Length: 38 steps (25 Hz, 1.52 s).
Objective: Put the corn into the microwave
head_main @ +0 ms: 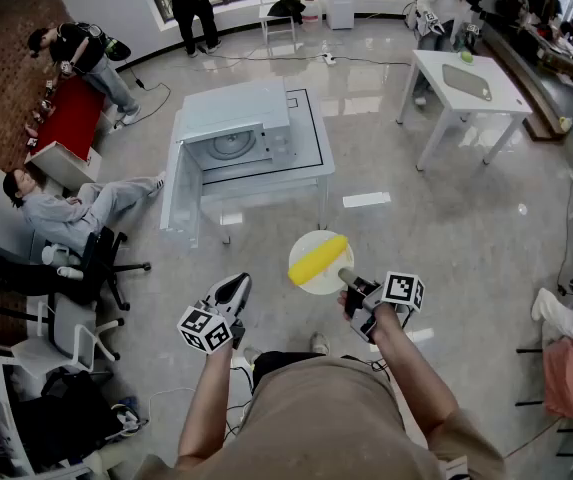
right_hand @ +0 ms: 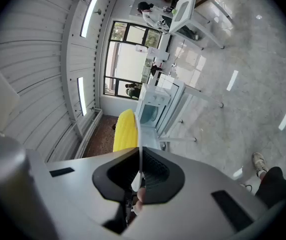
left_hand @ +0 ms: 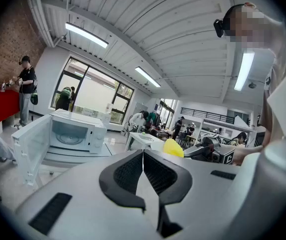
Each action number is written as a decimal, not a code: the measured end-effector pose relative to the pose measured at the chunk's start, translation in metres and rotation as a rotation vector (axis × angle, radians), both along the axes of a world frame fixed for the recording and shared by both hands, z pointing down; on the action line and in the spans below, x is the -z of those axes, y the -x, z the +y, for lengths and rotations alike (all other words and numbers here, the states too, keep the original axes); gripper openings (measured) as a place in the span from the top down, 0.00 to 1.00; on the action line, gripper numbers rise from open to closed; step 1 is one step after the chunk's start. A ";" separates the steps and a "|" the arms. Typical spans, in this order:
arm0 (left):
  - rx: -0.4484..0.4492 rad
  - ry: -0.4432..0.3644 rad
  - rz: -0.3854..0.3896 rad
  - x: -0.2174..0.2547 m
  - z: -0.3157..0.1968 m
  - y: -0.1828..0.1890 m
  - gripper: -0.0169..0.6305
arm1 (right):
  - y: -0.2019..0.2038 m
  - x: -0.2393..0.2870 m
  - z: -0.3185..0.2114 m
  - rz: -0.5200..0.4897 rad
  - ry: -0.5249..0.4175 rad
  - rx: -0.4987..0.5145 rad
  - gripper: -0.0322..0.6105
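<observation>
Two grippers in play. The right gripper (head_main: 346,276) is clamped on the rim of a white plate (head_main: 315,284). The corn cob (head_main: 318,259) lies on that plate, held out in front of the person and well short of the microwave (head_main: 236,128). The left gripper (head_main: 234,290) has its jaws pressed together with nothing between them.

Head view only: full layout. The microwave sits on a low white table (head_main: 311,163), with its door (head_main: 179,188) swung wide open and the turntable (head_main: 231,146) visible inside.

Right gripper view only: the plate shows edge-on, a thin white line pinched between the pads, with the cob on one side of it.

Left gripper view only: it looks straight into the microwave cavity. The cob's tip and the right gripper show at the right.

Count: one cob, one plate, one microwave, one open door, and at least four bystanders (head_main: 71,208) around the room.
</observation>
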<state>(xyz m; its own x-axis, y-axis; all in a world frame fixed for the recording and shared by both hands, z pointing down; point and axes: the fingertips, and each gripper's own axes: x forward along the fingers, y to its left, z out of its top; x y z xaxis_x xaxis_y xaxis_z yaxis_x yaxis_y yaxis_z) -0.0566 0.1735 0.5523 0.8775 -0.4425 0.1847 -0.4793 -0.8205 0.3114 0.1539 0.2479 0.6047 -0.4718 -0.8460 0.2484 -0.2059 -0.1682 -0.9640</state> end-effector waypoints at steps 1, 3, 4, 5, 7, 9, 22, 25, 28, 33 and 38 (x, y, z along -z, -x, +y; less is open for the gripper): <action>0.000 0.000 0.001 0.002 0.000 -0.001 0.96 | 0.000 0.002 -0.001 0.006 -0.004 0.004 0.93; 0.000 -0.002 0.000 0.005 0.000 -0.003 0.96 | -0.001 0.006 -0.001 0.017 -0.013 0.011 0.93; -0.001 -0.004 -0.002 0.006 0.001 -0.004 0.96 | 0.000 0.007 -0.001 0.023 -0.016 0.014 0.93; -0.003 -0.006 -0.005 0.006 0.002 -0.004 0.96 | 0.001 0.009 -0.001 0.025 -0.019 0.018 0.93; -0.006 -0.008 -0.010 0.005 0.004 -0.005 0.96 | 0.004 0.011 -0.001 0.022 -0.025 0.024 0.93; -0.006 -0.006 -0.010 0.003 0.004 -0.006 0.96 | 0.005 0.011 -0.003 0.017 -0.031 0.029 0.93; 0.017 0.005 -0.021 0.001 -0.005 0.014 0.96 | 0.019 0.022 -0.024 -0.047 -0.045 0.034 0.93; 0.016 0.012 -0.024 0.000 -0.015 0.025 0.96 | 0.027 0.023 -0.035 -0.050 -0.044 0.029 0.93; 0.010 0.020 -0.027 -0.002 -0.031 0.036 0.96 | 0.038 0.025 -0.047 -0.048 -0.047 0.023 0.92; 0.004 0.033 -0.021 -0.007 -0.075 0.055 0.96 | 0.061 0.024 -0.078 -0.053 -0.037 0.011 0.93; -0.042 0.015 -0.009 0.009 -0.103 0.064 0.96 | 0.077 0.028 -0.102 -0.046 -0.045 -0.011 0.93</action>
<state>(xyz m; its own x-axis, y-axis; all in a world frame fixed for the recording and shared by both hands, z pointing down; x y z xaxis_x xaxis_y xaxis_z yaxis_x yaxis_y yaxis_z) -0.1202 0.0700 0.5438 0.8937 -0.4020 0.1993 -0.4470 -0.8355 0.3195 0.0770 0.1458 0.5763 -0.4720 -0.8612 0.1885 -0.1598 -0.1266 -0.9790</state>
